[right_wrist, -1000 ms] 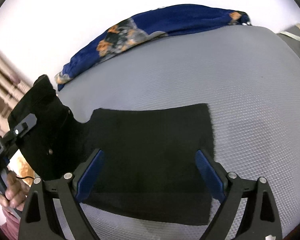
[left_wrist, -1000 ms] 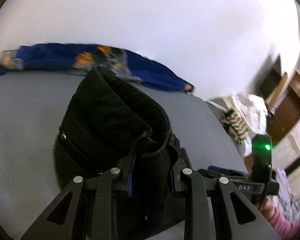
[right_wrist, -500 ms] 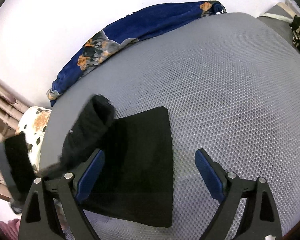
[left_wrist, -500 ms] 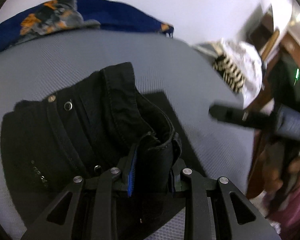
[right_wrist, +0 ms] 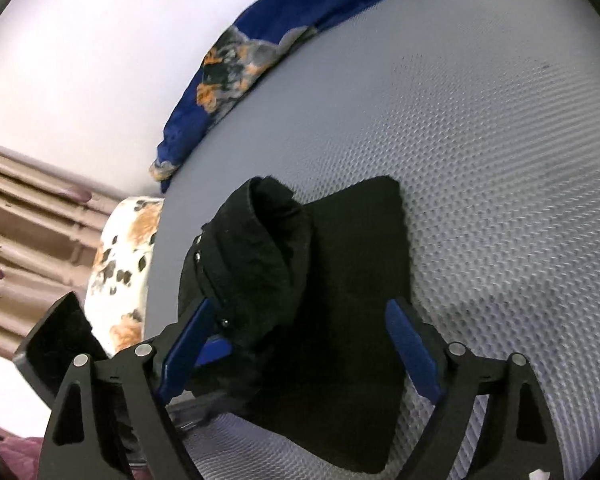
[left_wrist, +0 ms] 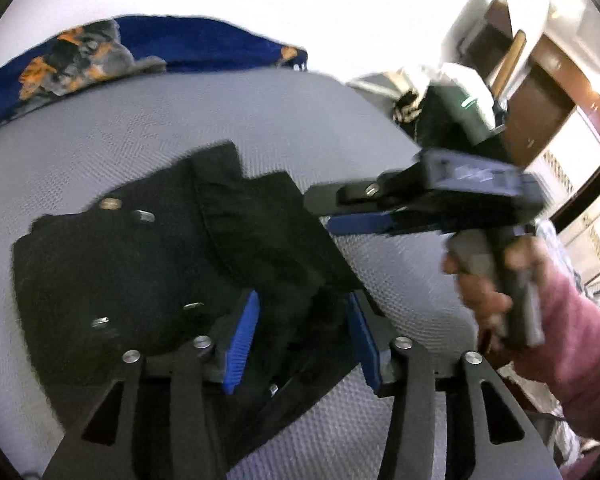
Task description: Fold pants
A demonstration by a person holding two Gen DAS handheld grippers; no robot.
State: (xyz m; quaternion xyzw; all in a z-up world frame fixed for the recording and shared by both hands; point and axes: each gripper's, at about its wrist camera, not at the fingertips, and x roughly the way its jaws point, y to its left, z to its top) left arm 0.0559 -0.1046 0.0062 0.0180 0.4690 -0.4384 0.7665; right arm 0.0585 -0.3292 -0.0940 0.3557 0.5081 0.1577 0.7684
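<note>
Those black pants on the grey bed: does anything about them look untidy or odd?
Yes. The black pants lie folded on the grey mattress, but the waistband end humps up in a rumpled roll instead of lying flat on the layer beneath.

The black pants (left_wrist: 148,276) are laid on the grey bed. They are folded over, with the waistband (right_wrist: 256,248) bunched up on top.

I note a plain white wall (left_wrist: 300,20), beige curtains (right_wrist: 24,220) at one side, brown wooden cabinetry (left_wrist: 540,112), light bright.
</note>
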